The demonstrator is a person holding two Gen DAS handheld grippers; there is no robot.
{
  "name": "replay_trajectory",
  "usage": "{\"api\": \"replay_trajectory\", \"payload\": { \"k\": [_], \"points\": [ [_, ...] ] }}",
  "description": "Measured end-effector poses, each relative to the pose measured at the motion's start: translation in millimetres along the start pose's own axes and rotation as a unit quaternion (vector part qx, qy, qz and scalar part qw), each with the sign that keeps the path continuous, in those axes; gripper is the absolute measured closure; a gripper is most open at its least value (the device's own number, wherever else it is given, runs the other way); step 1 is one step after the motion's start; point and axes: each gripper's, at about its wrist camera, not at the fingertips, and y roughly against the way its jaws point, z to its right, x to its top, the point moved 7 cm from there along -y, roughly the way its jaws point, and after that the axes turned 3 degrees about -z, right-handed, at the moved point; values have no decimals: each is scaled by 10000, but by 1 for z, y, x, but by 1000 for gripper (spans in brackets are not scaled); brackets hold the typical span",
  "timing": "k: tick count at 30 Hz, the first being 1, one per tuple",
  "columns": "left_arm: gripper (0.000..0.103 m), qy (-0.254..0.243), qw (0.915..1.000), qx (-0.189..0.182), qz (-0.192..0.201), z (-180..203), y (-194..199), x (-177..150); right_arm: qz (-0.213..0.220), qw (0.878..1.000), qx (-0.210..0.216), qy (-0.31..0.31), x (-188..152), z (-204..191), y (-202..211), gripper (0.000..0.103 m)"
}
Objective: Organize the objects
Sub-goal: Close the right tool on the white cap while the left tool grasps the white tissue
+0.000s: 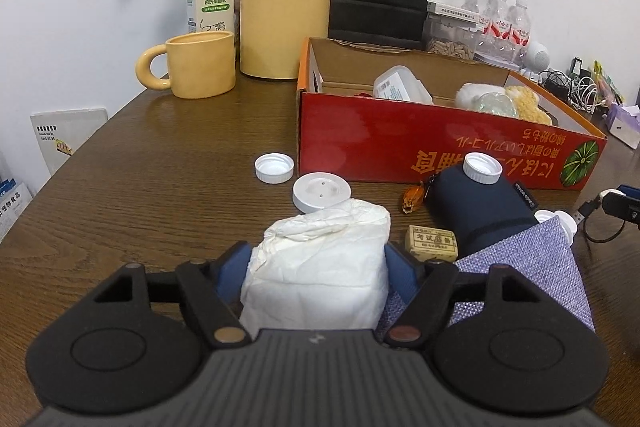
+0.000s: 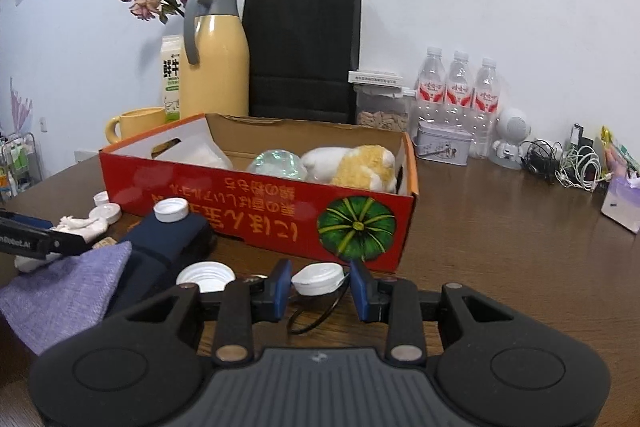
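- Left wrist view: my left gripper (image 1: 318, 267) is closed on the white tissue pack (image 1: 320, 267), both blue pads pressed against its sides, so the pack sits square between my fingers and bulges a little ahead of them.
- Just past the pack lie a white disc lid (image 1: 322, 191) and, further off to the left, a white bottle cap (image 1: 274, 167); to the right of my fingers are a small tan eraser box (image 1: 432, 242), a dark blue bottle (image 1: 476, 205) lying on its side, and a purple cloth (image 1: 528, 267) touching my right finger.
- The red cardboard box (image 1: 400, 143) stands ahead and to the right of the gripper, open on top, with a few things already in it (a plastic tub, a plush toy).
- I judge the step in hand to be the pickup of the tissue pack; next it wants a lift clear of the lids, then a carry forward and right over the box's near wall.
- Right wrist view: my right gripper (image 2: 320, 285) is narrowed around a small white reel (image 2: 318, 279); the pads look to be touching its edges, though I cannot tell how firmly (a thin black loop trails under it).
- The box is straight ahead of these fingers, its pumpkin-printed wall (image 2: 356, 223) nearest; a white ribbed cap (image 2: 206, 277) lies just left of my left finger.
- Next here, I reckon, is a lift over that wall, taking care that the loop does not snag.
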Motion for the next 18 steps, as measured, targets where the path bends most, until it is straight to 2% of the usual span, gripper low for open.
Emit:
{"api": "replay_trajectory", "payload": {
  "k": [4,15,18],
  "points": [
    [29,33,10000,-15,11,-1,0,-1,22,9999,-69,87,-2,1,3,72],
    [28,50,10000,-12,12,-1,1,-1,-592,9966,-149,557,-21,3,0,75],
    [28,49,10000,-12,13,-1,1,-1,-608,9965,-130,565,-22,5,1,75]
  ]
}}
